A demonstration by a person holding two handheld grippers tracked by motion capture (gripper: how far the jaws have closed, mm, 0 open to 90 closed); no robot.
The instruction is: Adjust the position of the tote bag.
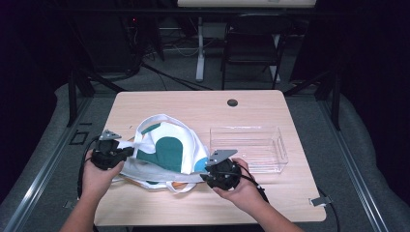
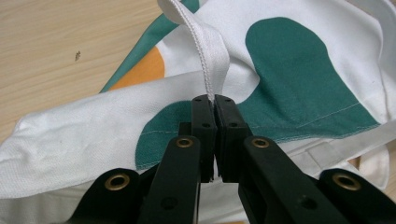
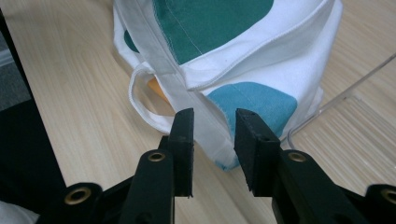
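While the left claw point(image 2: 214, 100) is clamped fully closed on a white webbing strap point(image 2: 205, 46) of a cloth tote bag point(image 1: 167, 154), the strap is seen rising straight out from between its two black jaws. Just beyond those jaws, the bag's white canvas is spread flat, printed with a large green patch and a smaller orange one. The right claw point(image 3: 214, 126) is held part open, its jaws standing apart with nothing pinched; the bag's folded corner, with a blue patch and a second strap loop point(image 3: 140, 100), lies just past its tips. Farther out from the right claw, to its right, a clear plastic bin point(image 1: 251, 145) is set on the wooden table point(image 1: 193, 104).

The step in hand is judged to be the gathering of the bag by its edges, with one side gripped already. Next, the right jaws would need to be pushed onto the near corner or hem and closed, so that the bag can be lifted or folded evenly.

No brand, label or readable writing can be made out on the bag or bin.
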